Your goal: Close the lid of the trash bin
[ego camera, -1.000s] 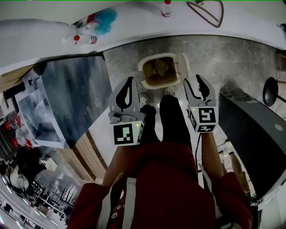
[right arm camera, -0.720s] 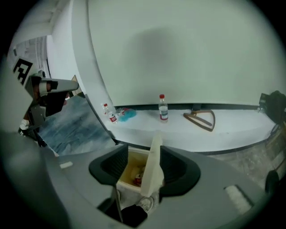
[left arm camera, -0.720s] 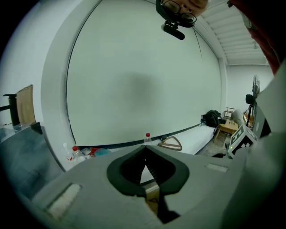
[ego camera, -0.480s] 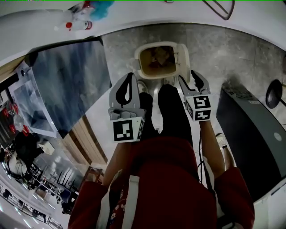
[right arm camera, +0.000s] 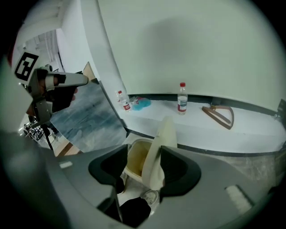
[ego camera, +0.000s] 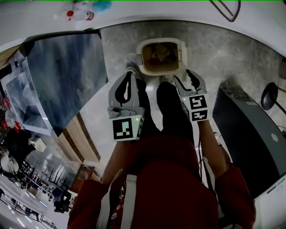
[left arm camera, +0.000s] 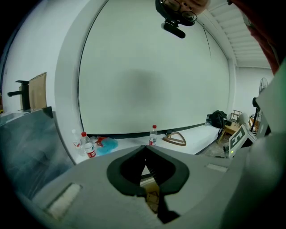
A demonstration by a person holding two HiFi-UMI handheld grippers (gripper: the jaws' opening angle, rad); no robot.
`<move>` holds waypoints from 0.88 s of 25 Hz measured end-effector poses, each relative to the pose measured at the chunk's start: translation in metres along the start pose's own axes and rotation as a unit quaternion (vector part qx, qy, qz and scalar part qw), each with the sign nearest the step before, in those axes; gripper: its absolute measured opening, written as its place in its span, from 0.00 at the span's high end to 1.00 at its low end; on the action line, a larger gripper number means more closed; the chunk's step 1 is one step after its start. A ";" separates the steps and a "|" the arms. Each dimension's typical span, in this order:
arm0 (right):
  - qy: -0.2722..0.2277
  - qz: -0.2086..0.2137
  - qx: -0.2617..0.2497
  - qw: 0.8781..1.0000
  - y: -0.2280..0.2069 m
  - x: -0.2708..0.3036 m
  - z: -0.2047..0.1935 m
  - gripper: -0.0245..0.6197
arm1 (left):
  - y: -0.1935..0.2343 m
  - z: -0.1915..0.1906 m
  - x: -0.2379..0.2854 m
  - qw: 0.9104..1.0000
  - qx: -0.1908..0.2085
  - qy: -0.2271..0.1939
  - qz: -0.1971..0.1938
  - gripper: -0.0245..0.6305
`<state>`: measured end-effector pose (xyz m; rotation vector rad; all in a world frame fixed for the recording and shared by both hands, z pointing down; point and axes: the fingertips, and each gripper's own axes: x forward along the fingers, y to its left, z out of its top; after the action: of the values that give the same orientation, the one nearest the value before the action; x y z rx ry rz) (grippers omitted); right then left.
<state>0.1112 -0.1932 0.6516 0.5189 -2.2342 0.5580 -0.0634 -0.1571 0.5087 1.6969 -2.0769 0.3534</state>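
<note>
The trash bin [ego camera: 140,57] is cream-coloured and stands on the grey floor [ego camera: 219,53], just past the person's feet and right beside a white ledge [ego camera: 147,11]; its lid [ego camera: 182,56] is up, standing on edge along the bin's right side in the head view, and brownish rubbish shows inside the bin.

The right gripper [ego camera: 184,77] points down at the near right corner of the bin; its fingers [right arm camera: 178,167] stand wide apart and have just been opening; in the right gripper view the upright lid [right arm camera: 159,150] rises between them, close against the right-hand finger, with the bin's yellowish inner wall [right arm camera: 134,161] showing between the lid and the left-hand finger; whether the lid touches a finger cannot be told.

The left gripper [ego camera: 130,74] hangs near the bin's left side, over the person's black trouser leg [ego camera: 172,112]; in the left gripper view its fingers [left arm camera: 129,167] meet at the tips with nothing between them.

On the ledge beyond the bin stand a clear water bottle [right arm camera: 181,103] with a red cap, a second bottle [right arm camera: 126,105] with a red label beside something blue [right arm camera: 143,103], and a wooden triangular hanger [right arm camera: 221,115] lying flat, well apart from the bottles; a grey marbled panel [ego camera: 67,76] lies to the left of the bin, and a dark cabinet [ego camera: 250,134] to the right.
</note>
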 end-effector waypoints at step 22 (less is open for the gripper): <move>0.098 0.042 -0.047 0.993 0.114 0.138 -0.032 0.60 | 0.122 -0.143 0.025 0.996 -0.033 0.083 -0.027 0.96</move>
<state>-0.0164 -0.1089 0.7500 0.3097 -2.0900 0.5199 -0.1622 -0.0866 0.6547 1.6235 -1.8993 0.3901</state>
